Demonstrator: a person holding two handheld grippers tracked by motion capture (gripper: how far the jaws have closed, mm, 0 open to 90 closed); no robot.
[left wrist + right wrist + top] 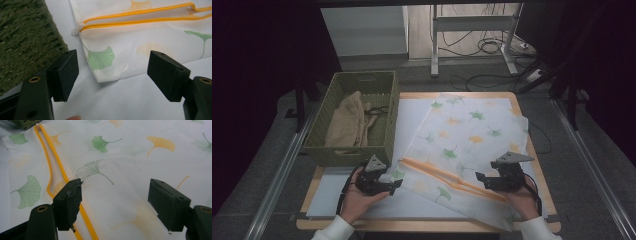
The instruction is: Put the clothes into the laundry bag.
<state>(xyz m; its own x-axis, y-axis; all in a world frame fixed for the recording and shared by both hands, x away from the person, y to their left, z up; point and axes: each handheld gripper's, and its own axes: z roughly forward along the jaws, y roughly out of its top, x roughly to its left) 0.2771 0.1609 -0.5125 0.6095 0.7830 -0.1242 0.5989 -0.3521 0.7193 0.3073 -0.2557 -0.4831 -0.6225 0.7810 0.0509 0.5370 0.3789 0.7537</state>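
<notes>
A white bag printed with green and orange leaves lies flat on the surface, and it covers the middle and the right part of it. An orange zipper runs across the near part of the bag, from about 9 o'clock toward 4 o'clock in the high view, and it stands partly open.

The left gripper is at 7 o'clock of the bag, just beside its near left corner. Its jaws are wide apart and hold nothing; in the left gripper view the corner of the bag lies between them, a little farther on, and the white end of the zipper is near it.

The right gripper is at 5 o'clock, over the bag. Its jaws are also wide open with nothing gripped, and the zipper passes beside one jaw.

At 10 o'clock stands a green woven basket with a beige cloth inside.
</notes>
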